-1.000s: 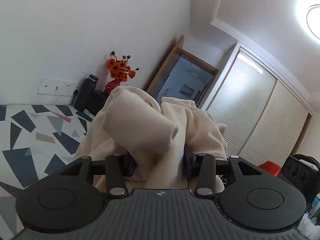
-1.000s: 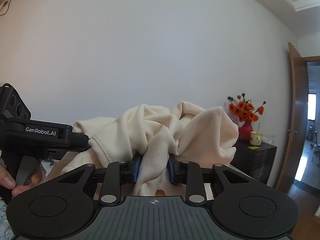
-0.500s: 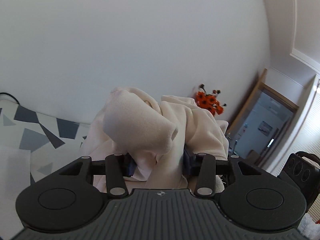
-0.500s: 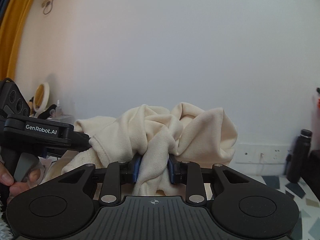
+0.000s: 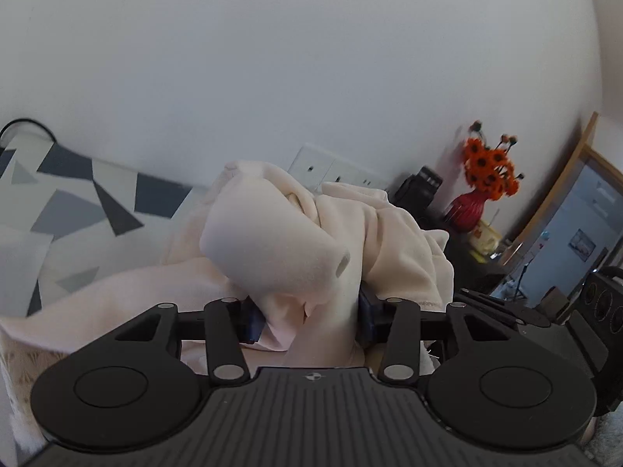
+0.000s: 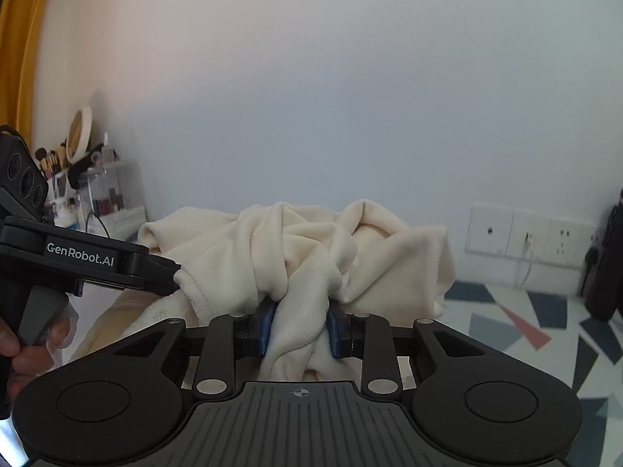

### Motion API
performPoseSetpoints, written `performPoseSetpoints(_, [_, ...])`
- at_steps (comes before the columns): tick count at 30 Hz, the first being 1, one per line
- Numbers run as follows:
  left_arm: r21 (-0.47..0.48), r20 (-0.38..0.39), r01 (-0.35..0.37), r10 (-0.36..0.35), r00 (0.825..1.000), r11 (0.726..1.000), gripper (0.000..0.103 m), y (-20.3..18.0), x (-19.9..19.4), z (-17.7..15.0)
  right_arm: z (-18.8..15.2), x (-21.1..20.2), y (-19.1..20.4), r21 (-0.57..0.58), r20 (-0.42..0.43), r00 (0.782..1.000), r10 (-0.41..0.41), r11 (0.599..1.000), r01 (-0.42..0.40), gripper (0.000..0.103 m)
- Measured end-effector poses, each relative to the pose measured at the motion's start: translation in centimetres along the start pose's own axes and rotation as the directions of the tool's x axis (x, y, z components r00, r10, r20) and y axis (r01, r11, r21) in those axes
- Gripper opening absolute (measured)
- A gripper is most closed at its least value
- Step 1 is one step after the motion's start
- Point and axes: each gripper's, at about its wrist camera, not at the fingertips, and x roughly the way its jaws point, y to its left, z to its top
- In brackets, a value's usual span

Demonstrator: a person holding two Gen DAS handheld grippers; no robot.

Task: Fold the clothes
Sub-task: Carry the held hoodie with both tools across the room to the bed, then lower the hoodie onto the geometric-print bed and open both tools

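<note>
Between the blue pads of the right gripper [image 6: 300, 329] a bunched fold of the cream garment [image 6: 311, 249] is clamped, the rest of the cloth being heaped above and beyond the jaws in soft ridges. A second bundle of the same garment [image 5: 280, 245] is pinched by the left gripper [image 5: 307, 321], whose pads are pressed on thicker folds; a rolled, tube-like part, possibly a sleeve, is pointed toward the right of that view, its open end showing. No single long axis can be told for the crumpled whole. The left gripper [image 6: 97, 260] is seen at the left of the right wrist view, its tip touching a hemmed edge of the cloth, with a hand [image 6: 23, 350] on its grip. At far left a clear organiser [image 6: 105, 198] with cosmetic bottles and a cup of brushes [image 6: 50, 163] are stood. A red vase [image 5: 469, 210] holds orange flowers [image 5: 488, 163]. A patterned surface [image 6: 518, 323] lies bare to the right, bounded by the wall with sockets [image 6: 525, 237].
</note>
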Motion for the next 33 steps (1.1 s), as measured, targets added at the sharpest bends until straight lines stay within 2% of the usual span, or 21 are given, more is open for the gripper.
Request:
performPoseSetpoints(3, [-0.018,-0.110,-0.076,0.073,0.991,0.997,0.047,1.2,3.0,-2.6,-3.2,1.8,-1.2,0.064,-0.120,0.993,0.000,0.998,0.008,0.026])
performPoseSetpoints(6, [-0.038,-0.190,-0.123,0.113,0.975,0.992,0.049,2.2,4.7,-4.7,-6.5,3.6,-0.7,0.052,-0.219,0.976,-0.008,0.998,0.020,0.026])
performPoseSetpoints(10, [-0.015,-0.196,-0.135,0.129,0.972,0.991,0.055,2.1,5.3,-5.7,-8.8,3.7,1.1,0.031,-0.266,0.964,-0.015,0.999,0.024,0.028])
performPoseSetpoints(17, [0.011,-0.197,-0.162,0.161,0.967,0.987,0.070,1.3,5.4,-6.1,-8.5,4.0,1.9,0.050,-0.293,0.956,-0.018,0.998,0.034,0.035])
performPoseSetpoints(29, [0.018,-0.229,-0.202,0.201,0.952,0.979,0.088,0.5,5.6,-5.7,-9.1,3.6,0.8,0.154,-0.305,0.952,-0.001,0.987,0.051,0.062])
performPoseSetpoints(32, [0.018,-0.236,-0.205,0.204,0.950,0.979,0.093,0.4,5.9,-5.7,-8.9,3.5,0.0,0.142,-0.325,0.944,-0.053,0.984,0.104,0.080])
performPoseSetpoints(33, [0.023,-0.239,-0.207,0.206,0.949,0.978,0.094,0.3,6.0,-5.7,-8.9,3.6,-0.2,0.137,-0.338,0.938,-0.080,0.982,0.133,0.092])
